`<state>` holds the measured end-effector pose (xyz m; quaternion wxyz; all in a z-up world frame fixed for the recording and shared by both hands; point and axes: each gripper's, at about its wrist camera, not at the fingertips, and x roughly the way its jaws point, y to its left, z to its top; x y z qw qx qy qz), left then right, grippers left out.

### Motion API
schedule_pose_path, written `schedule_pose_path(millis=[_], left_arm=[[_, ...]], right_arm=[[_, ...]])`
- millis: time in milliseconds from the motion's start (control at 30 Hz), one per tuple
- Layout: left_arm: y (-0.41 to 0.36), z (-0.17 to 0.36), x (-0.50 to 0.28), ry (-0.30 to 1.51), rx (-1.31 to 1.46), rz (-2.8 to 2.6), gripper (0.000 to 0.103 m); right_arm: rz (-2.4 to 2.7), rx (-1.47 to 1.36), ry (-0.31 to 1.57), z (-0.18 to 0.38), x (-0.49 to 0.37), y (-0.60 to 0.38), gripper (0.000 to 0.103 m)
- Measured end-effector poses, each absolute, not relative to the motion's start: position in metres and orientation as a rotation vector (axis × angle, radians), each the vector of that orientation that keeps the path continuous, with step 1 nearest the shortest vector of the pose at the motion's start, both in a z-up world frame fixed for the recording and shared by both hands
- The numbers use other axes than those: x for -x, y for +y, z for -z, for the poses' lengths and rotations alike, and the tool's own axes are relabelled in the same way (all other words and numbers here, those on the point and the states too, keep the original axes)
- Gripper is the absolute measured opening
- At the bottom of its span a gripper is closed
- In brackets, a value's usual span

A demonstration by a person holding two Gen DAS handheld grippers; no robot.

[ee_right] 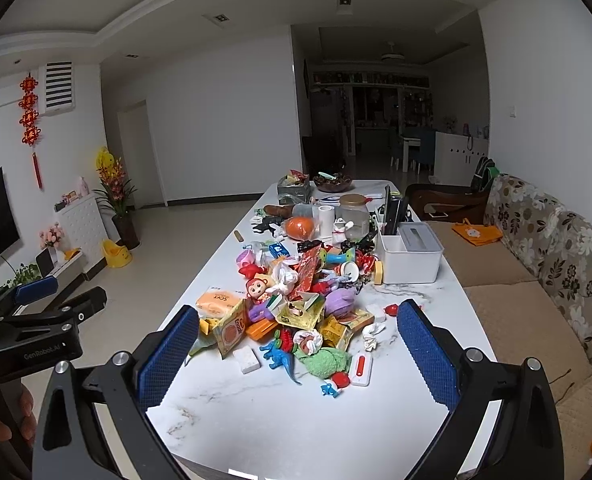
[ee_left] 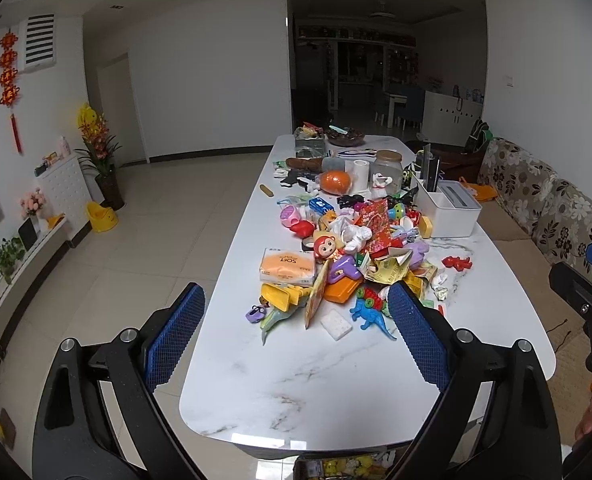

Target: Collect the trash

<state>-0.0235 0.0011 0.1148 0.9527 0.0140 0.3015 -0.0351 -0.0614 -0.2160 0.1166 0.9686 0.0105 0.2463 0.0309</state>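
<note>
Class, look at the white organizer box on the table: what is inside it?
White organizer box: dark flat items stand upright in its open compartment; the lidded side's contents are hidden.

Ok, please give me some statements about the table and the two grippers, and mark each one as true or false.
1. Both the left gripper and the right gripper are open and hold nothing. True.
2. The blue toy dinosaur lies on the floor. False: it lies on the white marble table, at the near edge of the pile.
3. The orange tissue pack is on the left side of the pile. True.
4. The crumpled white paper is held between the right gripper's fingers. False: it lies on the table, apart from them.
5. The white organizer box stands on the sofa. False: it stands on the table, on the sofa side.
</note>
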Motion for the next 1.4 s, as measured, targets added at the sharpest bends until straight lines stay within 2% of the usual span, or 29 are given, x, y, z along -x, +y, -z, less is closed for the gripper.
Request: schedule_pose_path(millis=[1400], left_arm=[[-0.0052,-0.1158,0.0275,0.628,-0.029,0.105,0.090]], right_arm=[[-0.062,-0.014,0.530,-0.1083,0.0656,-0.2188,0.098]])
